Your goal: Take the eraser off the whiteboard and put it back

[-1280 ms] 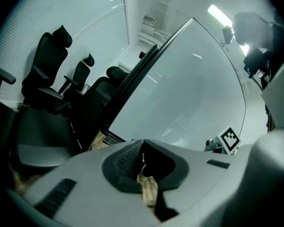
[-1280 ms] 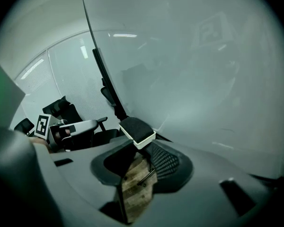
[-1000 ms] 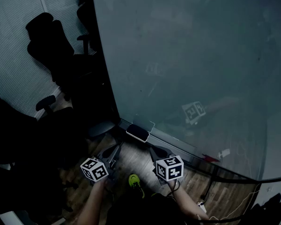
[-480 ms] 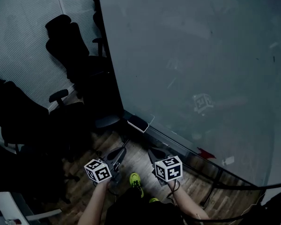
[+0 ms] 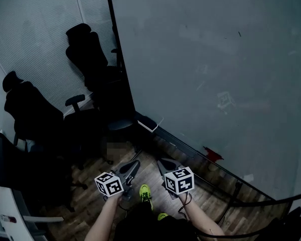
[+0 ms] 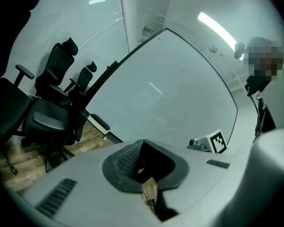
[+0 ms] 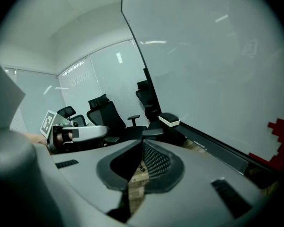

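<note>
The eraser (image 5: 147,123), a dark block with a white underside, sits at the left end of the ledge along the bottom of the whiteboard (image 5: 215,59). It also shows in the left gripper view, eraser (image 6: 100,122), and in the right gripper view, eraser (image 7: 169,119). My left gripper (image 5: 135,163) is low over the wooden floor, short of the eraser, jaws shut with nothing in them (image 6: 142,143). Beside it my right gripper (image 5: 163,162) is shut and empty too (image 7: 143,143). Both point toward the board and are apart from the eraser.
Several black office chairs (image 5: 90,54) stand left of the board along the blinds, one (image 5: 30,109) nearer me. A red piece (image 5: 212,154) sits on the ledge to the right. A green shoe (image 5: 145,194) shows between my arms.
Both grippers have drawn back from the ledge, so the eraser lies farther ahead of them. The head view has swung to take in more of the chairs on the left.
</note>
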`<action>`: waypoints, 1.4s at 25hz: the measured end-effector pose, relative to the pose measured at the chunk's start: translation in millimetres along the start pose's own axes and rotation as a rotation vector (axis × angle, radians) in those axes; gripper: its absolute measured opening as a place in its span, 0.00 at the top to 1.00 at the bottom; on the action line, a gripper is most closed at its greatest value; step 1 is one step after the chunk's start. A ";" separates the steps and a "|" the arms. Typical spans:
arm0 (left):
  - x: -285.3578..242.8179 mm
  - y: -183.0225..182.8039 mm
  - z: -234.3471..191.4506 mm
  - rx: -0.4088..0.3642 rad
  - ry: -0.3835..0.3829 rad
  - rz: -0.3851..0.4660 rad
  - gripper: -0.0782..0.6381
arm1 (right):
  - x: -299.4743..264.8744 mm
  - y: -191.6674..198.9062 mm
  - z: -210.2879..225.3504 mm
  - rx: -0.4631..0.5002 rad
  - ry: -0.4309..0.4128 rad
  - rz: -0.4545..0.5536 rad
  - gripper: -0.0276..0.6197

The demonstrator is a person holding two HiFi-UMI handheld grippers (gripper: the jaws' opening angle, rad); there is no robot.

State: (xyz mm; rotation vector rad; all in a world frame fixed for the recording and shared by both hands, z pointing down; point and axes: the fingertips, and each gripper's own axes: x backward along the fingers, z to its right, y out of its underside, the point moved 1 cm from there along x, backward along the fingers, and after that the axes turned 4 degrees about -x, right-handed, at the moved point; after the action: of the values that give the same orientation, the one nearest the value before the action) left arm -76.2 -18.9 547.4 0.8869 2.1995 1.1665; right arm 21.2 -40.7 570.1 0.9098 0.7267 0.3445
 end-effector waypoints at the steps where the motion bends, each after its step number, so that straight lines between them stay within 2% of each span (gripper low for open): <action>1: 3.7 3.7 8.3 -0.008 -0.004 0.001 0.88 | 6.0 2.9 -3.3 0.005 -0.008 0.003 0.92; 7: 21.1 26.5 47.0 -0.054 -0.029 -0.011 0.88 | 35.6 23.4 -21.5 0.038 -0.053 -0.003 0.92; 18: 35.8 37.7 75.7 -0.036 -0.049 0.019 0.88 | 59.9 31.4 -47.0 0.056 -0.074 0.008 0.93; 25: 42.9 37.2 87.3 -0.028 -0.017 0.018 0.88 | 61.6 38.9 -63.0 0.070 -0.045 0.005 0.94; 35: 44.0 39.7 91.9 -0.005 0.026 0.022 0.88 | 60.8 38.0 -75.2 0.055 -0.047 0.009 0.94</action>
State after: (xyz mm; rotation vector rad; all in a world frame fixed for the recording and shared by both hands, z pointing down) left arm -31.0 78.9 528.8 0.9003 2.2112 1.1997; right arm 13.0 59.8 545.1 0.9705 0.6918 0.3107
